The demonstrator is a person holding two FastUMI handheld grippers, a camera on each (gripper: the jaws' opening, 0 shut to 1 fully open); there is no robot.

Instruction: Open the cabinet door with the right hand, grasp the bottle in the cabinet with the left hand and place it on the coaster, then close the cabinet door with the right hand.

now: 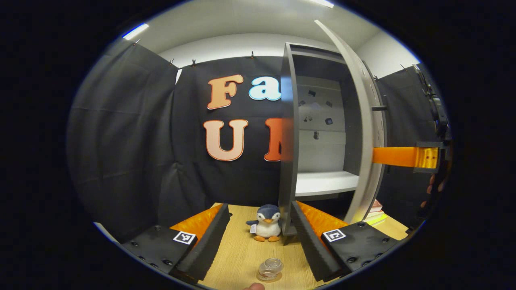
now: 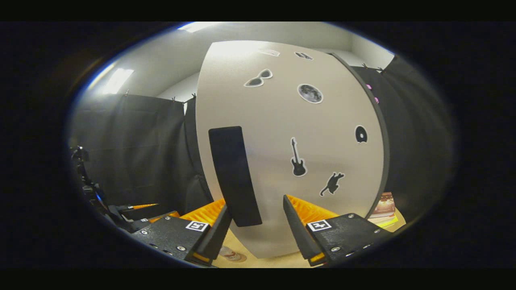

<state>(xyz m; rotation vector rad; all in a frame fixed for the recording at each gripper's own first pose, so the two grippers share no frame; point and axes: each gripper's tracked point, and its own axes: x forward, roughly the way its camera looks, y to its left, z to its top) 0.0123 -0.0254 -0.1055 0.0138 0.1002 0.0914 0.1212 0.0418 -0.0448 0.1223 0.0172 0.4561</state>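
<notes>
Upright bottle (image 1: 270, 269) on coaster (image 1: 269, 278) before left gripper (image 1: 258, 237), jaws wide, empty.

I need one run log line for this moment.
door: open | bottle: on coaster | left gripper: open, empty | right gripper: open at door handle

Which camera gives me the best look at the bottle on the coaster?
The left gripper view: the bottle sits in plain sight on the coaster, between that gripper's open fingers. In the right gripper view only a sliver of it peeks out at the bottom edge, beside the cabinet door.
</notes>
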